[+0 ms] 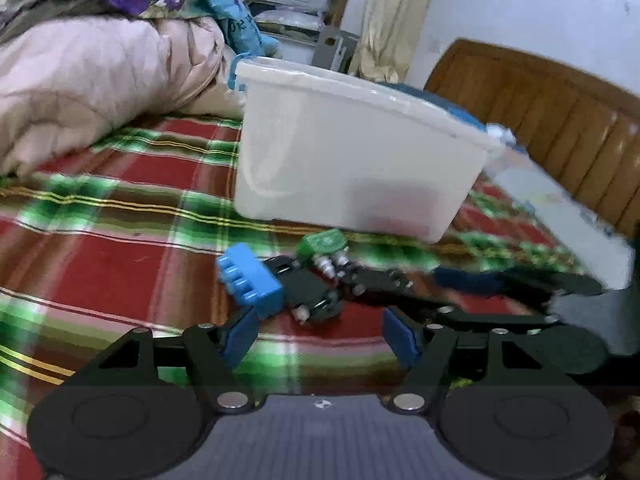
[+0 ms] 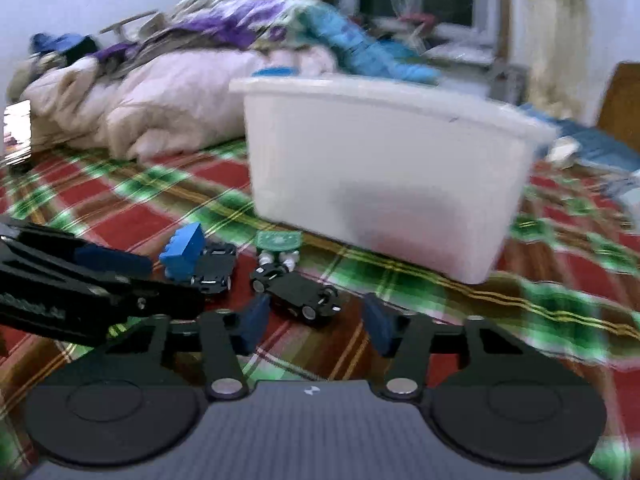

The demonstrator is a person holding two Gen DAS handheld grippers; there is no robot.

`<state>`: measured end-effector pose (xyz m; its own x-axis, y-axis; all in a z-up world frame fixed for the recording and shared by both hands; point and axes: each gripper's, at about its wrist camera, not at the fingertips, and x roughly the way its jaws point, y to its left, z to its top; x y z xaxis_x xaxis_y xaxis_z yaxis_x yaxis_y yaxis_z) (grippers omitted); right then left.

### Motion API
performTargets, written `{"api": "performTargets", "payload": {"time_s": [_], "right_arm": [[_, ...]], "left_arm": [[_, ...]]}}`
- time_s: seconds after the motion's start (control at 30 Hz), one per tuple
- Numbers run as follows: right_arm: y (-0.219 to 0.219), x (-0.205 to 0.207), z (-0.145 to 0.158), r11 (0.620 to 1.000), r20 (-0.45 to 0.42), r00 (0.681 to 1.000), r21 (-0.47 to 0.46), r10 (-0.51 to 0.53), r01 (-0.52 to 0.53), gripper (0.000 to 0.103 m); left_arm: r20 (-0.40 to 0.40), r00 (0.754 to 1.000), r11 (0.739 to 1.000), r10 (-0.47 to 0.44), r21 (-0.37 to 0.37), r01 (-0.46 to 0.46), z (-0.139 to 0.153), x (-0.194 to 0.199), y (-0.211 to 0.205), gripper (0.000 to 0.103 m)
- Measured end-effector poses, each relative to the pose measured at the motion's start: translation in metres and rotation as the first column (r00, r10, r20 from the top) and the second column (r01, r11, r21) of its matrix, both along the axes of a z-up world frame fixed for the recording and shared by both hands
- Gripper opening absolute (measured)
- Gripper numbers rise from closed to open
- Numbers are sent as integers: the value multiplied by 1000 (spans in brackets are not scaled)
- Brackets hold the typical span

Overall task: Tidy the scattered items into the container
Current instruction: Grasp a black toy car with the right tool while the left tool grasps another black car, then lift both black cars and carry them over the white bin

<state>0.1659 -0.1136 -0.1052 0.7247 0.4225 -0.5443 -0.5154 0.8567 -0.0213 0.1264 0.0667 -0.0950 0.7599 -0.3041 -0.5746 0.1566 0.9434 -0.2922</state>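
- On the plaid bedspread [image 2: 560, 304], just ahead of my right gripper [image 2: 316, 324], lies the green toy truck [image 2: 294, 276].
- Both my grippers, left gripper [image 1: 320, 334] included, gape wide, holding nothing.

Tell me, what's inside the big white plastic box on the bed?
The big white plastic box is seen from the side, below its rim, so its inside is hidden. A faint pinkish patch shows through its wall, too blurry to name. The toy trucks lie outside, in front of it.

Bare plaid bedspread [image 2: 480, 300] lies right of the toy trucks [image 2: 296, 292]; the white bin [image 2: 380, 184] blocks behind.
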Motion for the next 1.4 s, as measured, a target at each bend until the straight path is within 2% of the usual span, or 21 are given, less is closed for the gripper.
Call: {"api": "performTargets", "payload": {"time_s": [0.03, 0.17, 0.27, 0.3, 0.37, 0.4, 0.53, 0.67, 0.77, 0.8, 0.83, 0.87, 0.97, 1.07, 1.27, 1.4], "right_arm": [[-3, 6, -1, 999, -12, 999, 6, 41, -41, 38], [-11, 24, -8, 990, -24, 990, 15, 138, -137, 38], [-10, 34, -15, 985, -32, 985, 35, 172, -171, 41], [-10, 37, -16, 982, -32, 982, 45, 184, -182, 46], [-6, 41, -17, 980, -27, 980, 40, 198, -197, 46], [-4, 43, -17, 979, -23, 979, 34, 203, -202, 47], [-1, 53, -17, 979, -21, 980, 48, 197, -196, 49], [0, 54, -15, 981, -3, 981, 30, 194, -194, 49], [3, 58, -13, 978, 4, 978, 15, 209, -209, 50], [5, 62, -13, 976, -19, 976, 10, 219, -219, 48], [7, 64, -14, 974, -47, 973, 2, 227, -227, 40], [9, 63, -15, 974, -61, 972, -8, 227, -228, 39], [7, 47, -11, 982, -42, 982, -36, 182, -184, 31], [-2, 23, -7, 994, -35, 995, -43, 97, -99, 32], [-7, -14, -3, 998, -35, 998, -38, -46, 45, 32], [-4, -19, 12, 997, -13, 997, -17, -81, 81, 32]], "left_arm": [[-9, 1000, 1000, -4, -22, 4, -2, 3, -2, 72], [-45, 999, 998, 28, -50, -30, -10, 22, -9, 72], [-56, 997, 996, 60, -67, -64, -13, 36, -11, 72], [-55, 996, 996, 66, -59, -69, -14, 41, -11, 72], [-67, 995, 996, 74, -38, -76, -16, 49, -8, 69], [-83, 994, 997, 68, -35, -71, -18, 53, -4, 61], [-99, 995, 1000, -2, 28, 5, -19, 63, 7, 37], [-103, 989, 992, -109, 56, 115, -16, 61, 11, 36], [-101, 986, 988, -136, 65, 143, -14, 56, 12, 37], [-100, 985, 987, -139, 68, 146, -14, 55, 12, 37], [-101, 985, 986, -141, 70, 148, -14, 55, 11, 39], [-100, 985, 986, -143, 74, 150, -14, 55, 10, 39], [-84, 986, 981, -146, 118, 156, -16, 54, 4, 39], [-63, 989, 972, -131, 190, 141, -16, 48, -3, 33], [-12, 991, 950, -134, 284, 132, -6, 19, -16, 33], [24, 990, 949, -142, 286, 130, 13, 8, -15, 33]]}}
